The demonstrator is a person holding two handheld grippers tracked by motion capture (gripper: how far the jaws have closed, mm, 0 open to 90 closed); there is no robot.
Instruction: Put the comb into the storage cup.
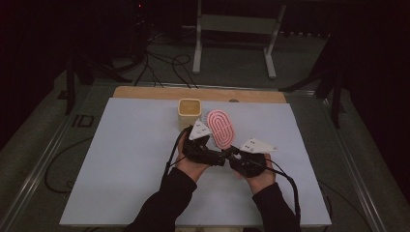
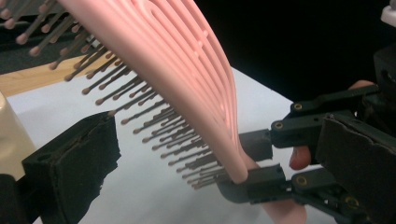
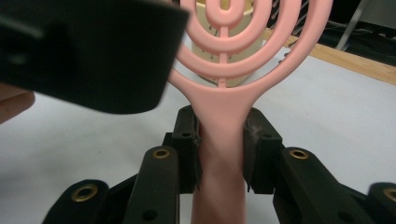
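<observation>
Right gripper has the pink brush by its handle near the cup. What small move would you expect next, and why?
Probably the left gripper closes on the pink brush. Its jaws stand open around the bristled head, while the right gripper clamps the handle. That would set up a handover or steady the brush before it goes toward the beige cup.

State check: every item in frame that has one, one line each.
pink hairbrush: lifted off the table, handle clamped, bristles facing down
right gripper: shut on the brush handle
left gripper: open, jaws either side of the brush head, not touching it
cream cup: upright on the table, open top, contents cannot be told
white sheet: flat on the table
</observation>
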